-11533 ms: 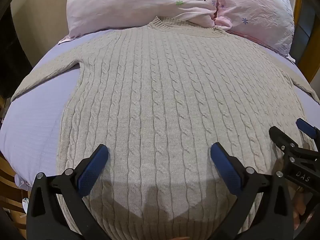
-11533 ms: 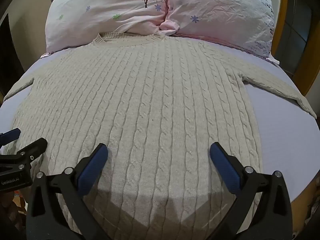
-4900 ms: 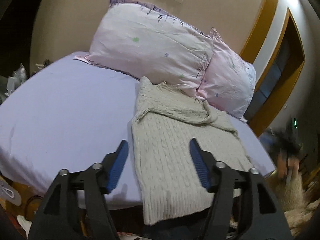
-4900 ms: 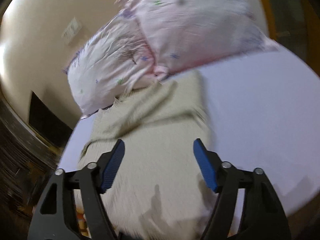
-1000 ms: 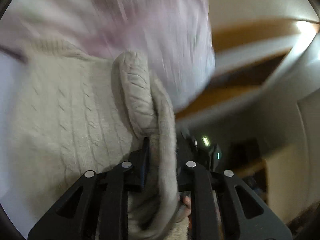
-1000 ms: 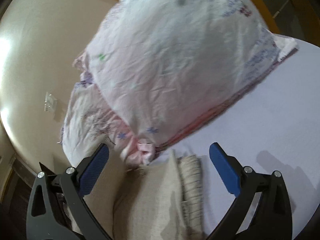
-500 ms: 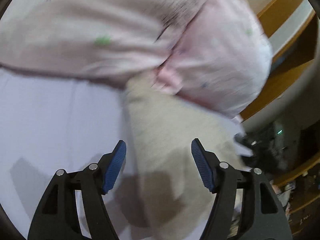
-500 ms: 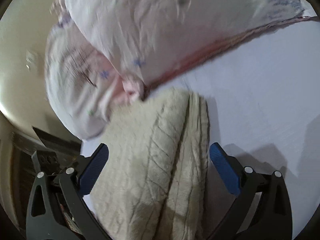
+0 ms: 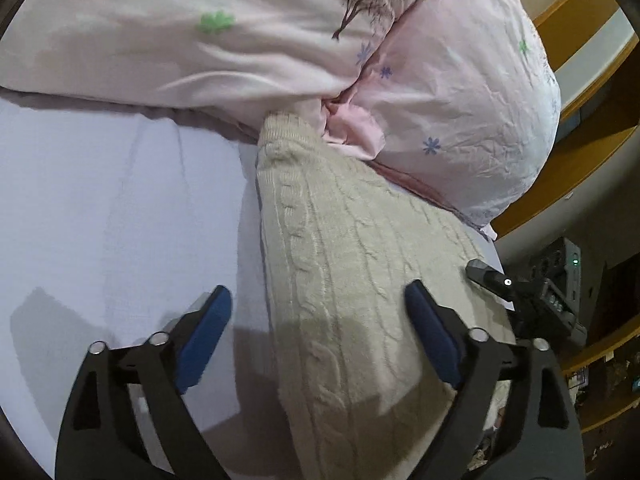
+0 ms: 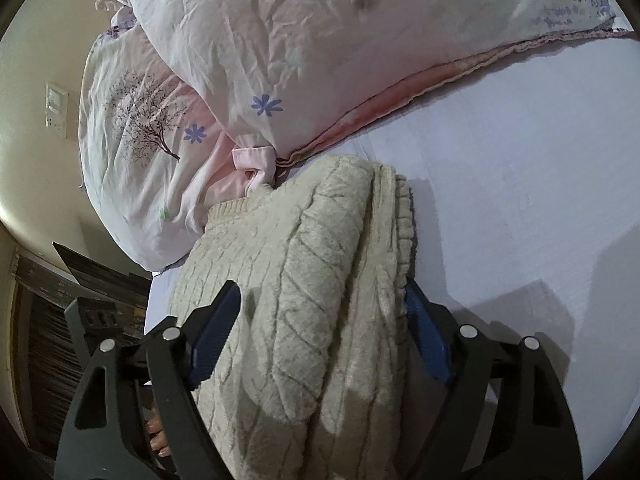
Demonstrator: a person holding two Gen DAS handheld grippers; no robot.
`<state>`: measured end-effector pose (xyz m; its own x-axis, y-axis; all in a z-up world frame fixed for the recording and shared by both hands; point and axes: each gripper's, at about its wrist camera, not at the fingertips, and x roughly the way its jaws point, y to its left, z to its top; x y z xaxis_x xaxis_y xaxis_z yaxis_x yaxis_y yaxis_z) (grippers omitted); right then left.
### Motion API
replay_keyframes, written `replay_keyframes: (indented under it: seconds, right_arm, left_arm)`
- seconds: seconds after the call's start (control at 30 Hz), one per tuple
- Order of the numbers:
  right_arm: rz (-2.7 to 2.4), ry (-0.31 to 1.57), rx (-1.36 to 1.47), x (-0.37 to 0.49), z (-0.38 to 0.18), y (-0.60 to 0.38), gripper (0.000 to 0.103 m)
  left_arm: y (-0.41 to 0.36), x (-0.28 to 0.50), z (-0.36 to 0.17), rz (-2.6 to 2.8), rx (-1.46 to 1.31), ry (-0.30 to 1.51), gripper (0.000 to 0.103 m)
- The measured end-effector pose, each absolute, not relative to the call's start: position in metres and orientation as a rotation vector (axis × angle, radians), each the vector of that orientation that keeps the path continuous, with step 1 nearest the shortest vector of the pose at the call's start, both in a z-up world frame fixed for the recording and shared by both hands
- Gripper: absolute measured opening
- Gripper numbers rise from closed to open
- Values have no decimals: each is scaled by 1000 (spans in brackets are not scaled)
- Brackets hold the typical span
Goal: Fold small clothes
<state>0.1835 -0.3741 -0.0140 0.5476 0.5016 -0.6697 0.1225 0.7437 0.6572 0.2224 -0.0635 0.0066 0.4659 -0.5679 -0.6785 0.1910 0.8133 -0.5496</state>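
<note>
A beige cable-knit sweater (image 9: 352, 264) lies folded into a thick bundle on the lavender bed sheet (image 9: 112, 208), its far end against the pillows. My left gripper (image 9: 320, 332) is open, hovering over the bundle's near left edge, holding nothing. In the right wrist view the folded sweater (image 10: 304, 264) shows stacked layers along its right side. My right gripper (image 10: 320, 328) is open and straddles the bundle, one finger on each side. The right gripper's body (image 9: 520, 292) shows at the sweater's right edge in the left wrist view.
Two pink flowered pillows (image 9: 248, 36) (image 10: 304, 40) lie at the head of the bed, touching the sweater. A wooden bed frame (image 9: 584, 128) runs on the right. Dark furniture (image 10: 52, 320) stands beside the bed. The sheet (image 10: 520, 184) stretches to the right.
One second ago my left gripper was shut on a sweater fold; it has let go and is open. The folded bundle now rests on the bed. My right gripper has moved down around it.
</note>
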Motion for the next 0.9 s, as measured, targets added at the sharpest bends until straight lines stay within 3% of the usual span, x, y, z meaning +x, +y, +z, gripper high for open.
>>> replay_keyframes:
  seconds: [0.07, 0.1, 0.2, 0.3, 0.4, 0.5, 0.53, 0.57, 0.77, 0.83, 0.87, 0.9]
  right_arm:
    - [223, 985, 700, 182, -15, -375, 47]
    - [274, 986, 747, 183, -19, -376, 36]
    - [348, 944, 822, 180, -15, -373, 32]
    - [499, 881, 825, 181, 4, -350, 30]
    - [501, 893, 755, 199, 9, -323, 30]
    - [241, 955, 551, 217, -3, -305, 42]
    - [147, 943, 473, 213, -1, -304, 50]
    - [85, 889, 439, 200, 9, -307, 50]
    - [219, 835, 611, 146, 31, -328, 53]
    - [202, 887, 584, 138, 25, -319, 53]
    - [149, 886, 527, 126, 27, -314, 57]
    - [125, 867, 476, 115, 30, -310, 77]
  left_arm:
    - [-64, 225, 3, -505, -454, 975, 91]
    - [-67, 227, 1, -555, -465, 984, 76]
    - [-58, 227, -1, -617, -544, 999, 46]
    - [-36, 216, 20, -644, -502, 952, 41]
    - [-14, 208, 41, -533, -345, 866, 46]
    - [-2, 212, 43, -338, -200, 832, 48]
    - [3, 208, 45, -291, -180, 812, 49]
    - [7, 202, 48, -280, -181, 796, 49]
    - [22, 146, 54, -253, -134, 750, 74]
    - [19, 127, 47, -248, -111, 764, 88]
    - [18, 117, 42, -233, -96, 780, 93]
    - [15, 106, 37, -210, -74, 792, 98]
